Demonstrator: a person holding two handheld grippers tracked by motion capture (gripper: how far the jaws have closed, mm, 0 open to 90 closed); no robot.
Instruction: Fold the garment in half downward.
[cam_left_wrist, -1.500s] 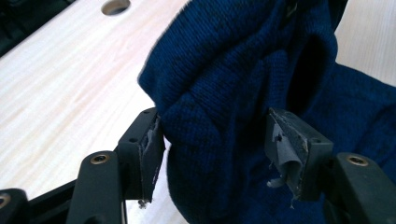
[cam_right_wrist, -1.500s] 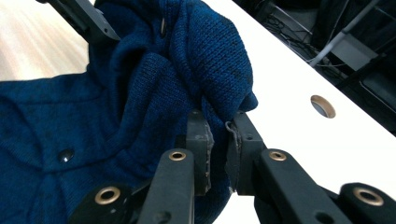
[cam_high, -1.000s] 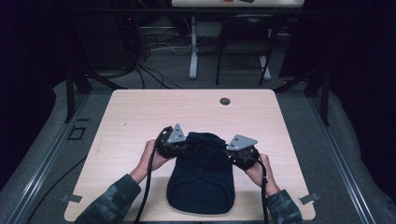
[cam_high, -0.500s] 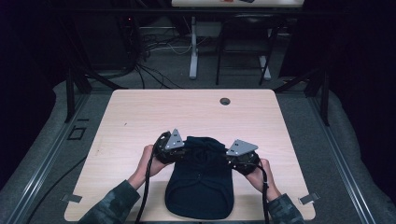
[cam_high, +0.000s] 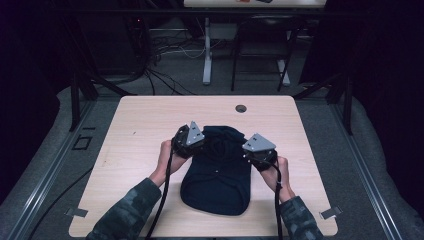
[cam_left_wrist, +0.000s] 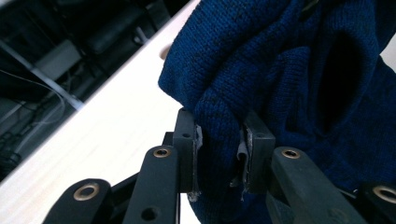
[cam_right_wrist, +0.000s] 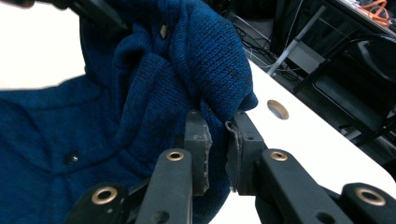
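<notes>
A dark blue, coarse-knit cloth garment (cam_high: 218, 172) lies on a pale, smooth, matt wood-look table (cam_high: 135, 125).

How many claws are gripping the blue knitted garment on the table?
2. The left claw pinches a fold at the garment's far left corner; the right claw pinches the far right corner.

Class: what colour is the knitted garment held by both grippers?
Dark blue knitted garment, clearest in the right gripper view.

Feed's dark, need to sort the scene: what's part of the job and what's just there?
In the job:
blue knit garment
left tool, shut on it
right tool, shut on it

Just there:
table
hole in table
cables on floor
</notes>
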